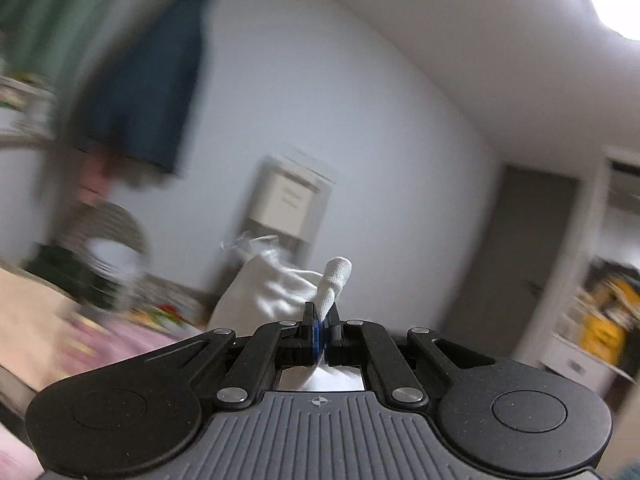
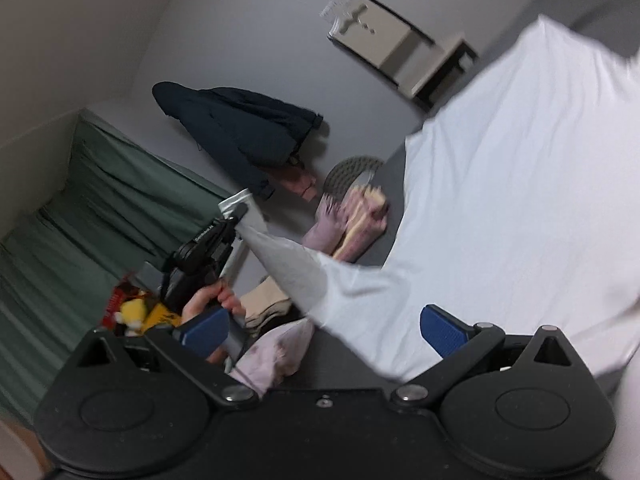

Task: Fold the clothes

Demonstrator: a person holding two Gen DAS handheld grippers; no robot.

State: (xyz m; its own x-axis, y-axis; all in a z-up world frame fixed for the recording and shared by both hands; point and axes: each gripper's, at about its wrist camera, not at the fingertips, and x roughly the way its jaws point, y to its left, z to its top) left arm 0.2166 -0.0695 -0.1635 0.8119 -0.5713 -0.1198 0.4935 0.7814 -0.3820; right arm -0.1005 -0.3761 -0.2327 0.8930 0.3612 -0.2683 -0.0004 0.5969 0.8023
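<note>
A white garment [image 2: 520, 200] is lifted and stretched across the right wrist view, one corner drawn out to the left. That corner is pinched by my left gripper [image 2: 234, 216], held by a hand [image 2: 208, 300]. In the left wrist view my left gripper [image 1: 320, 332] is shut on the white garment [image 1: 272, 292], and a rolled tip of cloth pokes up past the fingers. My right gripper [image 2: 324, 330] is open, its blue pads [image 2: 444, 330] wide apart; the cloth's lower edge hangs just beyond them, touching neither.
A dark jacket [image 2: 248, 136] hangs on the grey wall beside a green curtain [image 2: 100, 208]. Pink clothes [image 2: 276, 352] and a folded pile [image 2: 360, 224] lie on the dark surface [image 2: 348, 368]. A yellow toy [image 2: 134, 312] sits at the left. A white wall box [image 1: 288, 200] is behind.
</note>
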